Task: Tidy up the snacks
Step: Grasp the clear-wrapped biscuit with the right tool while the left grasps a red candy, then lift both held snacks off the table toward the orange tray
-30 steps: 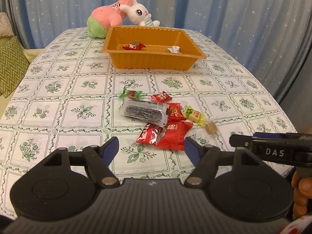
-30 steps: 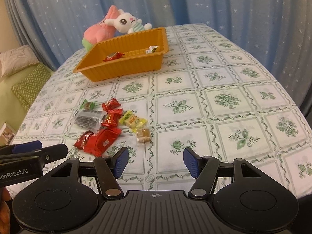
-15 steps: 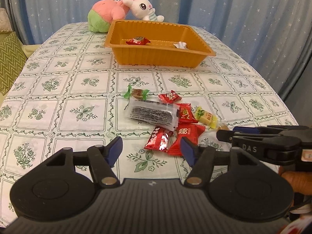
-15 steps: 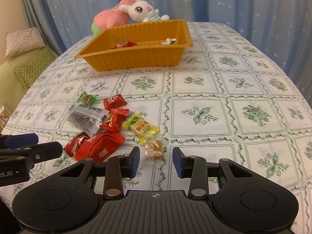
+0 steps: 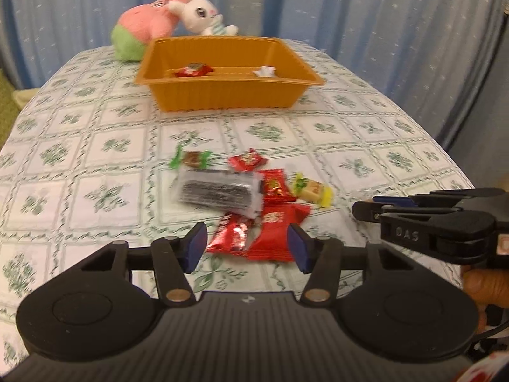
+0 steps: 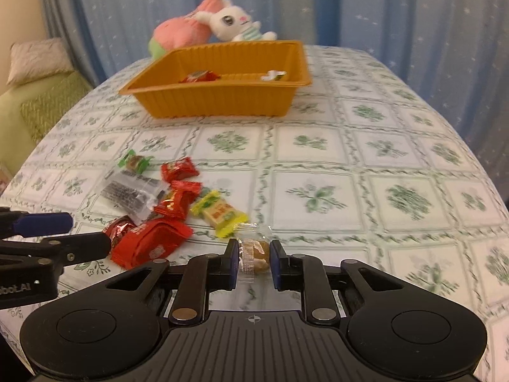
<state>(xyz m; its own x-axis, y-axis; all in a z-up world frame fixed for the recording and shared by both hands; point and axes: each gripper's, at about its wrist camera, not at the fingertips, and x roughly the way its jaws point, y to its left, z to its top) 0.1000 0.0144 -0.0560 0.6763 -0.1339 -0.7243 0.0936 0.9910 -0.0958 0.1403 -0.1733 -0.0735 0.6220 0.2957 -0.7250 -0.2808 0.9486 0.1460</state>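
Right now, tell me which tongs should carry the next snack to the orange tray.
Right tongs: already shut on the clear-wrapped candy. Left tongs hang open short of the red packets, gripping nothing.

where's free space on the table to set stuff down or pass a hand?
Bare cloth right of the yellow candy, out to the table edge. Also the strip between the orange tray and the snack pile, and left of the clear packet. Crowded: the pile itself, with both tools in it.
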